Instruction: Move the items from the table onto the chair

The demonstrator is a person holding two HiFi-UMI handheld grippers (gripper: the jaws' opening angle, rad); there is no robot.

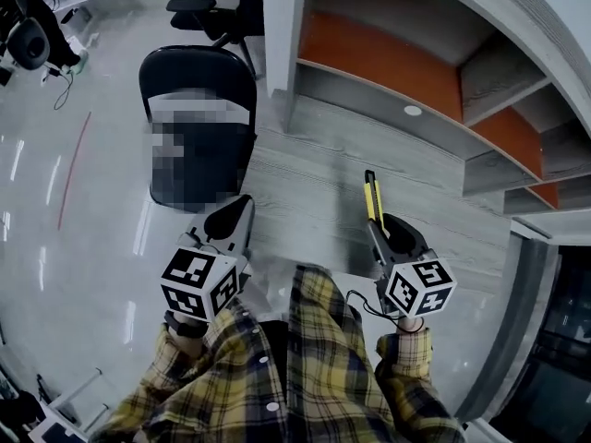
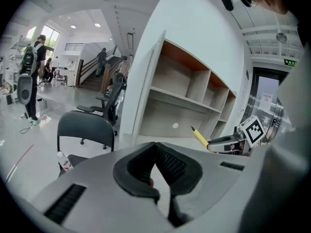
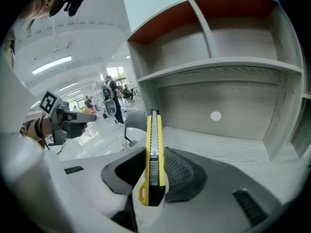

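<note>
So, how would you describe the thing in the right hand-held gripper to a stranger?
Start at the pale grey wood-grain table under the orange-backed shelves. Above it, the right hand-held gripper clamps a slim yellow and black utility knife, blade end forward. The left hand-held gripper beside it holds nothing.

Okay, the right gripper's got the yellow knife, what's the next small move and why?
Probably swing the right gripper left toward the chair. Its jaws are clamped on the yellow knife, which is held above the table, and the chair stands just past the table's left edge.
</note>
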